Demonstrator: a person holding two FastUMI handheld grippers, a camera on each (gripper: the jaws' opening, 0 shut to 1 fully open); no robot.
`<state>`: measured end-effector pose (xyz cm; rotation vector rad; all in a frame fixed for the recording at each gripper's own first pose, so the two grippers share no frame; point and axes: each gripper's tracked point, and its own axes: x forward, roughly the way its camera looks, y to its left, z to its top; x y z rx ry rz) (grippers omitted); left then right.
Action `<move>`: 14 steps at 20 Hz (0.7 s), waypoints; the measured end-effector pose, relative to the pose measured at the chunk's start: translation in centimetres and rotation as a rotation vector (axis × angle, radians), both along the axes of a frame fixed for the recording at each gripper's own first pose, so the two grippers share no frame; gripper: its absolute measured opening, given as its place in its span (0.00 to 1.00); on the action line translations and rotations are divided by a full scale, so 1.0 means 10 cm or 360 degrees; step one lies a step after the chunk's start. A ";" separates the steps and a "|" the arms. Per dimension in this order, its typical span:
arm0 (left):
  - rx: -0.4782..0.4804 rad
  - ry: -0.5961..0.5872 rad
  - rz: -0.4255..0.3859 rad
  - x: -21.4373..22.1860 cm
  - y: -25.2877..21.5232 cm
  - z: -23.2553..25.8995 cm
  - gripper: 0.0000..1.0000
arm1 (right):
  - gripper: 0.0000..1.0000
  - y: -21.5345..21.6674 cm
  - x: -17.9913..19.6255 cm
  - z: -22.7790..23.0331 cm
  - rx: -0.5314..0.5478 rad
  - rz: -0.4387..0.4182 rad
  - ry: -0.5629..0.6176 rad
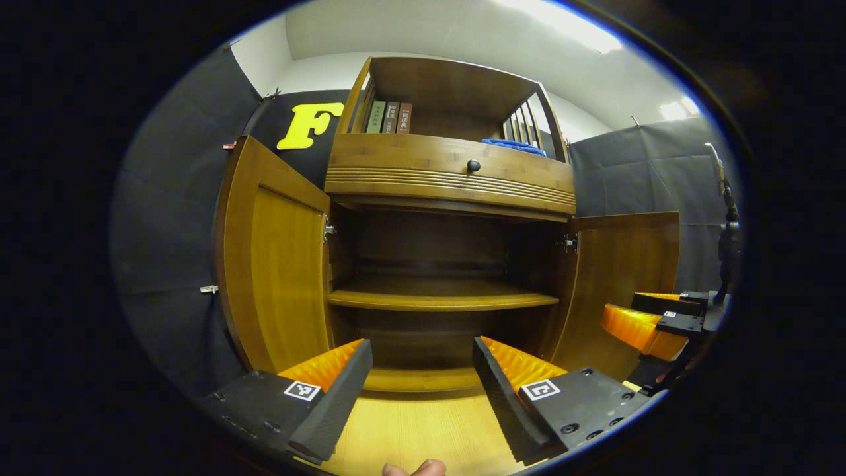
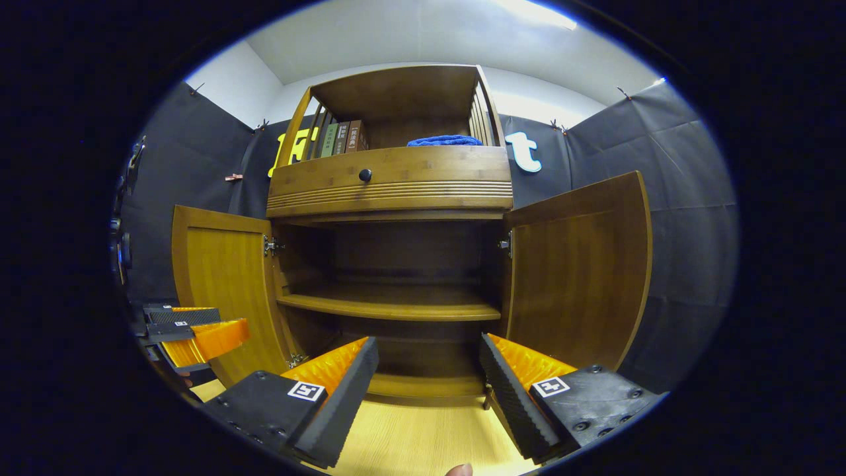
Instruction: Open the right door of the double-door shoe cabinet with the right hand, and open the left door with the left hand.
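Observation:
The wooden shoe cabinet [image 1: 449, 175] [image 2: 390, 182] stands ahead with both lower doors swung wide. Its left door [image 1: 274, 258] [image 2: 221, 271] and right door [image 1: 621, 277] [image 2: 575, 264] hang outward on their hinges. Inside, a bare shelf [image 1: 443, 297] [image 2: 390, 304] crosses the dark compartment. My left gripper [image 1: 420, 390] is open, held back from the cabinet, with nothing between its fingers. My right gripper [image 2: 426, 390] is open too and holds nothing. The right gripper [image 1: 651, 320] also appears at the right of the left gripper view, and the left gripper [image 2: 192, 334] at the left of the right gripper view.
A drawer with a dark round knob [image 1: 473, 165] [image 2: 365, 174] sits above the doors. On top are upright books [image 1: 388, 118] [image 2: 342, 139] and a folded blue cloth [image 1: 515, 145] [image 2: 444, 140]. Pale wood flooring [image 1: 410, 430] lies in front. A fingertip [image 1: 415, 469] shows at the bottom edge.

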<state>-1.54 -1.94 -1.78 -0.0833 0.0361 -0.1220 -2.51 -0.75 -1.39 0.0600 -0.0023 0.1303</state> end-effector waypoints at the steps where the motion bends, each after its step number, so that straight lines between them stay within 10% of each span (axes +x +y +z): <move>1: 0.0001 -0.0001 -0.0002 0.00 0.00 0.00 0.94 | 0.92 0.00 0.00 0.00 0.0000 0.0001 0.0000; 14: 0.0014 -0.0013 -0.0031 0.02 -0.03 0.00 0.94 | 0.92 0.00 0.03 0.00 -0.0010 0.0000 -0.0006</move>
